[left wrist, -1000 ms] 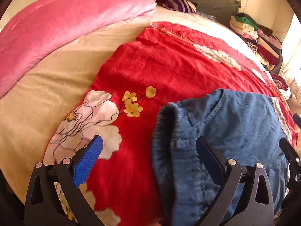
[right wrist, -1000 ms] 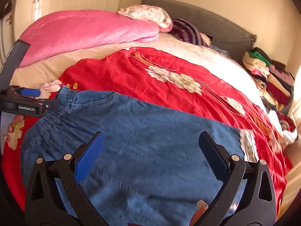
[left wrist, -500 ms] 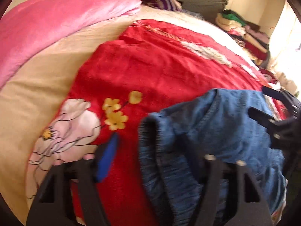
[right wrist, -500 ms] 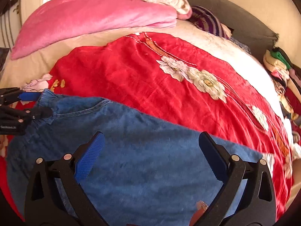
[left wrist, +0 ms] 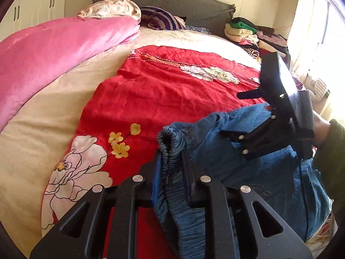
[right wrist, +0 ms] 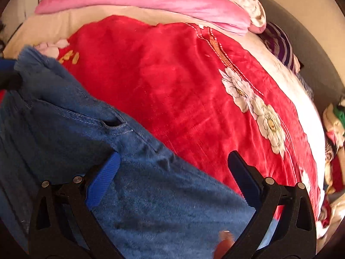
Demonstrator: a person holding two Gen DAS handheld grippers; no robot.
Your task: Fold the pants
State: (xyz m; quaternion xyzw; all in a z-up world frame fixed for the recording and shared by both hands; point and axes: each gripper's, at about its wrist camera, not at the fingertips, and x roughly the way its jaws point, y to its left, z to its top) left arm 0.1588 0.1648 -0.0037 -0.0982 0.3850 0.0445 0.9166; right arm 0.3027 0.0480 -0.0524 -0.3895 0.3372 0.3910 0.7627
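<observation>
Blue denim pants point(left wrist: 248, 172) with an elastic waistband lie on a red flowered blanket point(left wrist: 161, 90) on the bed. My left gripper point(left wrist: 172, 168) is shut on the bunched waistband point(left wrist: 170, 144) and holds it lifted off the blanket. My right gripper point(right wrist: 172, 172) is open, its jaws wide apart over the pants' middle point(right wrist: 151, 205). In the left wrist view the right gripper's body point(left wrist: 280, 112) hovers above the pants at the right. The left gripper's blue pad shows at the right wrist view's far left edge point(right wrist: 5, 63), at the waistband corner.
A pink quilt point(left wrist: 54, 54) lies along the bed's left side. Pillows point(left wrist: 112, 10) and a grey headboard point(left wrist: 172, 0) are at the far end. A heap of folded clothes point(left wrist: 254, 34) sits at the far right. Beige sheet point(left wrist: 32, 146) borders the blanket.
My left gripper has closed on the waistband and raised it. My right gripper has moved left over the pants, staying open.
</observation>
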